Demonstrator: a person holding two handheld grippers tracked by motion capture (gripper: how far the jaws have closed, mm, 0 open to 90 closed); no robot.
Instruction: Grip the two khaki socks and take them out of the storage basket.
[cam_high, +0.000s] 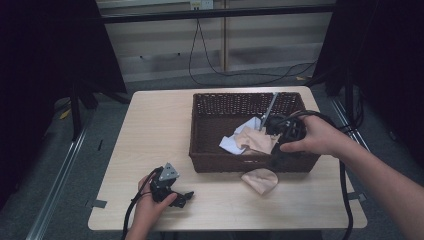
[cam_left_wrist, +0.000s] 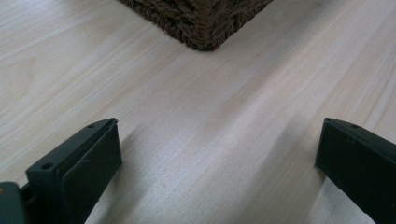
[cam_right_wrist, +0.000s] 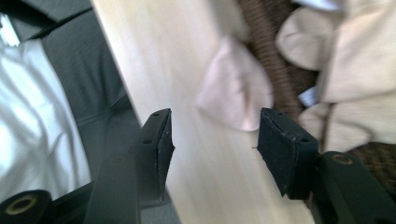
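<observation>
Centrally, the table (cam_high: 150, 130) carries a basket (cam_high: 200, 150) holding cloths (cam_high: 255, 140); one cloth (cam_high: 260, 180) lies outside its near wall. Left gripper (cam_high: 181, 198) rests on bare wood, jaws apart. Right gripper (cam_high: 280, 127), jaws apart, hangs over the basket's near-right edge.

- Left hand-held gripper (cam_high: 184, 196): black body wearing a grey three-cornered plate, black cable trailing.
- Right hand-held gripper (cam_right_wrist: 212, 137): black jaws showing small screw holes, black cable looping.
- Forearms showing no sleeves.

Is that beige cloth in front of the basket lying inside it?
No, the beige cloth lies on the table, just outside the basket, by its front wall.
</observation>
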